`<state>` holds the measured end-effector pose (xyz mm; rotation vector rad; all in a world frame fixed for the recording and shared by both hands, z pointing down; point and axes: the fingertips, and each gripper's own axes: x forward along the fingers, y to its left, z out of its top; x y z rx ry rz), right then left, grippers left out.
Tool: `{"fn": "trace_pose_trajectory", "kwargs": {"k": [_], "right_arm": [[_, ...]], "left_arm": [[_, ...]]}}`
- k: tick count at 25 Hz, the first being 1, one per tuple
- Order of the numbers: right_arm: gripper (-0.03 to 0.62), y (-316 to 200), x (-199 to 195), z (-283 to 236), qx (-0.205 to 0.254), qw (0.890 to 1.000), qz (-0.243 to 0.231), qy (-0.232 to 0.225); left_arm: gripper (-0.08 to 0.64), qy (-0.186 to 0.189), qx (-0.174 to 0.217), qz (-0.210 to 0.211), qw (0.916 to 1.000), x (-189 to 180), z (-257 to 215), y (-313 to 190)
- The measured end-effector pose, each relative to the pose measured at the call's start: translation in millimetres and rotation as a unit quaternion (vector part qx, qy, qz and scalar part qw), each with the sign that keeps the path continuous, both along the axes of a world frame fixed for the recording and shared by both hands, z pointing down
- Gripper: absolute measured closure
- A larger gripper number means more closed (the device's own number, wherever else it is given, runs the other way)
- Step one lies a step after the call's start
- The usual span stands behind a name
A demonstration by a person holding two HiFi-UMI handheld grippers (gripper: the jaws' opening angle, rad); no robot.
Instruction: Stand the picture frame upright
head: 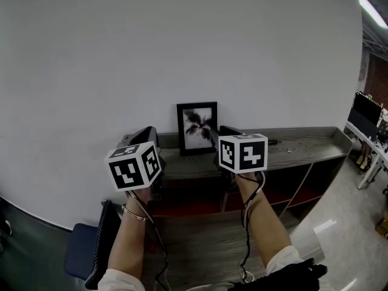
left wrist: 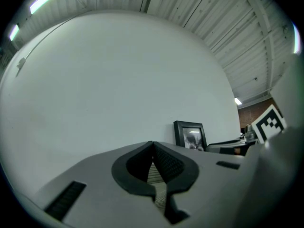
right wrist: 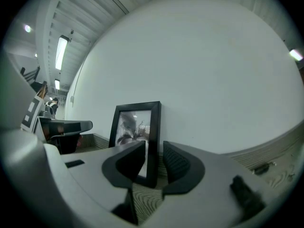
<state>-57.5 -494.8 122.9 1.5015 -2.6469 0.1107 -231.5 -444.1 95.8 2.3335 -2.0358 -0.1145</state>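
Observation:
A black picture frame point(head: 197, 128) holding a dark plant print stands upright on the grey wooden shelf point(head: 303, 143), its back against the white wall. My right gripper point(head: 220, 133) is at the frame's right edge. In the right gripper view the frame's point(right wrist: 135, 127) right border sits between the jaws of the right gripper point(right wrist: 154, 150), with a thin gap on each side, so it is open. My left gripper point(head: 147, 133) is left of the frame and apart from it. Its tips point(left wrist: 152, 145) meet, shut on nothing, and the frame point(left wrist: 190, 136) shows beyond them to the right.
A small dark item point(head: 271, 142) lies on the shelf right of the frame. Below the shelf top are open red-floored compartments point(head: 297, 193). A blue chair point(head: 85, 250) stands at lower left. A desk with a monitor point(head: 367, 117) is at far right.

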Motion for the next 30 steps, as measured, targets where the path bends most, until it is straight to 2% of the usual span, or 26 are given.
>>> {"fn": "trace_pose_trajectory", "kwargs": {"k": [10,22,30], "right_arm": [[0.488,10,17,-9,0.018,1.000,0.018,-0.010],[0.488,33,30,-10,0.040,0.998,0.038,-0.029],[0.488,64,19,7,0.049,0.998,0.037,-0.033]], "left_arm": [[0.546,-0.008,0.001,0.009,0.9999,14,-1,6],[0.546,0.002,0.017,0.024,0.9996,18,3,33],[0.548,0.003,0.024,0.030,0.9993,12,19,61]]}}
